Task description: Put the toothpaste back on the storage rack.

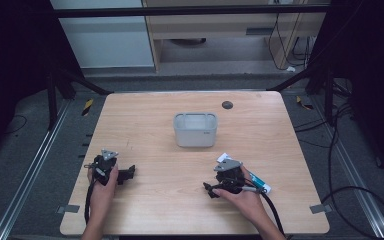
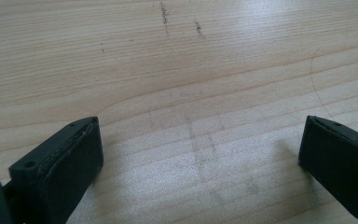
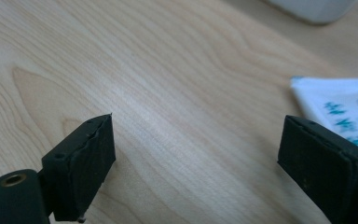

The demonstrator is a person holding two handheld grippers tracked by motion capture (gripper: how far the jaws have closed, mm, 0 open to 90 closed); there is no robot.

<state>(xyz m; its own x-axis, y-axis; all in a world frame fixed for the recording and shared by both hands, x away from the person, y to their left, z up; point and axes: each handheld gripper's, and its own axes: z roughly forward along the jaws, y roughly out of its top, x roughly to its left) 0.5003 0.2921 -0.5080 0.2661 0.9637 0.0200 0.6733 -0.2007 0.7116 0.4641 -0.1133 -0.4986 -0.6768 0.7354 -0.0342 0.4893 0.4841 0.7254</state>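
While both grippers rest low over the table (image 1: 145, 125), nothing is held, so this reads as the approach step before a first pick. Right gripper (image 3: 196, 163): jaws wide apart, bare wood between them, with the white packet (image 3: 340, 112) printed in teal lying just beside its right-hand jaw, not touched. From the high view that packet (image 1: 260, 184) lies near the table's right front, partly under the right hand (image 1: 240, 192); its full length is hard to judge from there. Left gripper (image 2: 200, 163): jaws equally wide, only scuffed wood in front, parked near the left front.

The grey bin (image 1: 195, 130) stands upright mid-table, well apart from both grippers, open top facing up; it looks empty, though the inside is dim.

Next move, as I judge it: swing the right gripper over the packet so the jaws straddle its narrow side, then close.

Room: broad clear wood between packet and bin. Right table edge is near the packet, so a nudge outward could push it toward the drop.
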